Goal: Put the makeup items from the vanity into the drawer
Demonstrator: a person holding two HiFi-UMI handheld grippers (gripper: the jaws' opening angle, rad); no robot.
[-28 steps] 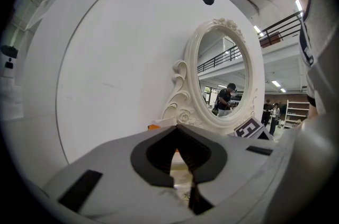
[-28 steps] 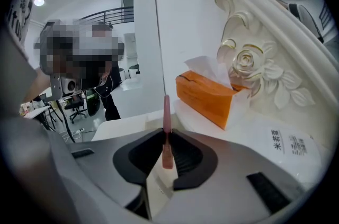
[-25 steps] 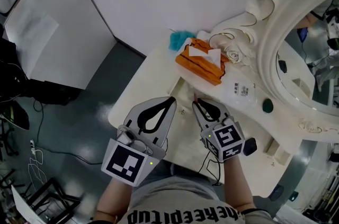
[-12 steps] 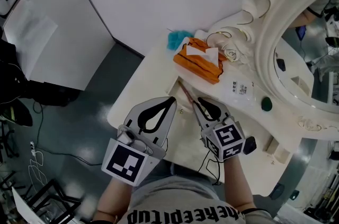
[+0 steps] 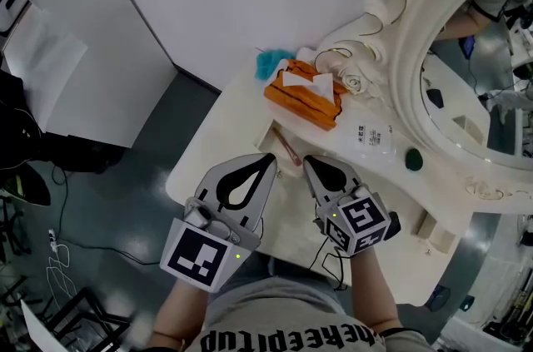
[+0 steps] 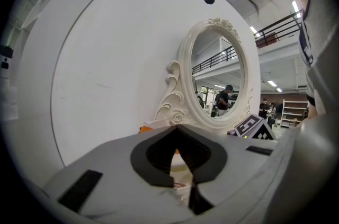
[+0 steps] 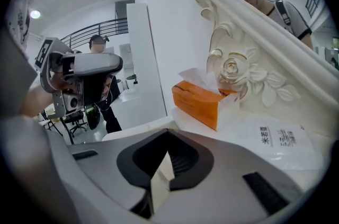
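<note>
A thin pink makeup pencil (image 5: 289, 147) lies loose in the open drawer (image 5: 268, 128) of the white vanity (image 5: 216, 134). My right gripper (image 5: 306, 161) is shut and holds nothing, its tip a little short of the pencil's near end. My left gripper (image 5: 268, 159) hangs beside it over the drawer's near-left part, also shut and with nothing in it. On the vanity top lie a clear labelled packet (image 5: 371, 138) and a small dark green round item (image 5: 413, 160). In the gripper views the left gripper (image 6: 176, 126) and right gripper (image 7: 168, 131) show their tips together.
An orange tissue box (image 5: 301, 96) and a teal fluffy thing (image 5: 271, 61) stand at the back of the vanity, below the carved oval mirror (image 5: 466, 67). The tissue box (image 7: 204, 102) and packet (image 7: 280, 138) lie ahead of the right gripper. A white wall runs on the left.
The pink pencil, held at the right gripper's tip a second ago, now lies free in the drawer. The right gripper has drawn back slightly; the left has stayed put.
</note>
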